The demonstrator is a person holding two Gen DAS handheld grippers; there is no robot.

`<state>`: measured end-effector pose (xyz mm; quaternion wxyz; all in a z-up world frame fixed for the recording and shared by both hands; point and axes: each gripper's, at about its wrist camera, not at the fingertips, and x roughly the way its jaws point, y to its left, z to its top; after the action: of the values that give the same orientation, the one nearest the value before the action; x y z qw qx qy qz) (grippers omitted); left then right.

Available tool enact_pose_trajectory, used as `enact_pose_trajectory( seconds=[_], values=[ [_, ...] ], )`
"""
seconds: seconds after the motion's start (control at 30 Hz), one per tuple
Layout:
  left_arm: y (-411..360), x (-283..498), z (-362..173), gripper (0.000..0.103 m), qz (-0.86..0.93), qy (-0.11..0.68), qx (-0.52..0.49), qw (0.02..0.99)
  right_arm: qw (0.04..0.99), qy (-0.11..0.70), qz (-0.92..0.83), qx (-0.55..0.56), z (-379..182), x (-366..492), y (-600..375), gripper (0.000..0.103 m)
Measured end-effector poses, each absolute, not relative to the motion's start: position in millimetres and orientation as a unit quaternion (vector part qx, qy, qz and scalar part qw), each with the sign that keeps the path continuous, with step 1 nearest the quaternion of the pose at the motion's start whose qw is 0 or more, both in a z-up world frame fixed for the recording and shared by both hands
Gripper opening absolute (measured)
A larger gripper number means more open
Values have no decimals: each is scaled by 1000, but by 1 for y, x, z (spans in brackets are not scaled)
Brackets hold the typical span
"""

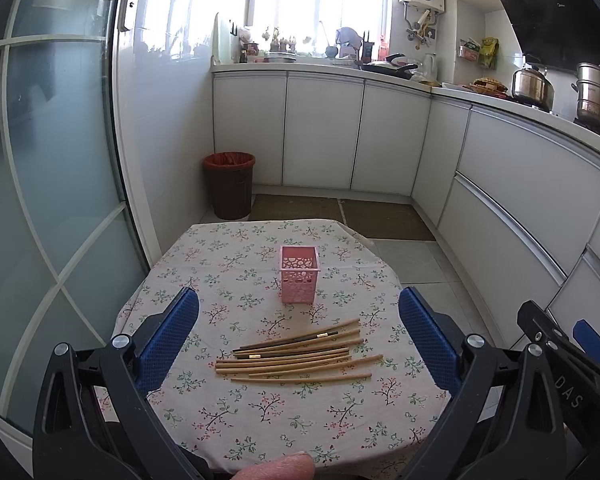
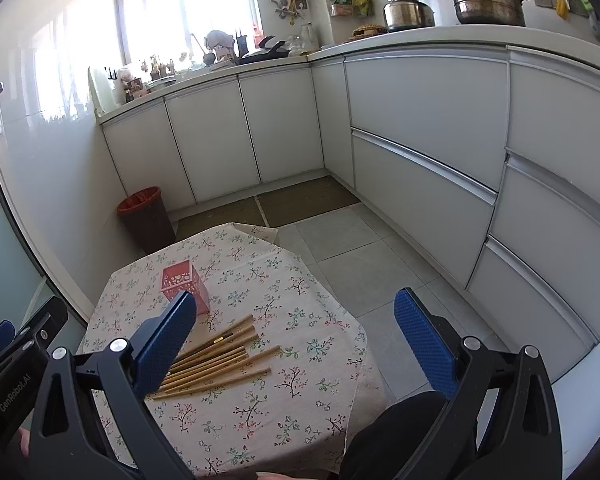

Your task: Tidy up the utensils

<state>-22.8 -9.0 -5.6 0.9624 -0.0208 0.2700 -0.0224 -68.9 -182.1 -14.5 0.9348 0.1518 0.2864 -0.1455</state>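
Nothing sorted yet by the look of it: chopsticks [image 1: 296, 354] all lie loose on the floral tablecloth [image 1: 260, 420] just short of the empty pink holder [image 1: 299, 274], left gripper [image 1: 298, 336] and right gripper [image 2: 296, 340] both spread wide, holding nothing.
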Motion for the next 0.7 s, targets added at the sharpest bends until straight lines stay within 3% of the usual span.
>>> enact_pose_trajectory(
  seconds=[0.7],
  values=[
    [-7,-23,-8,96,-22,272,-21,962,934,290,-146,152,-16,-68,-180,96]
  ],
)
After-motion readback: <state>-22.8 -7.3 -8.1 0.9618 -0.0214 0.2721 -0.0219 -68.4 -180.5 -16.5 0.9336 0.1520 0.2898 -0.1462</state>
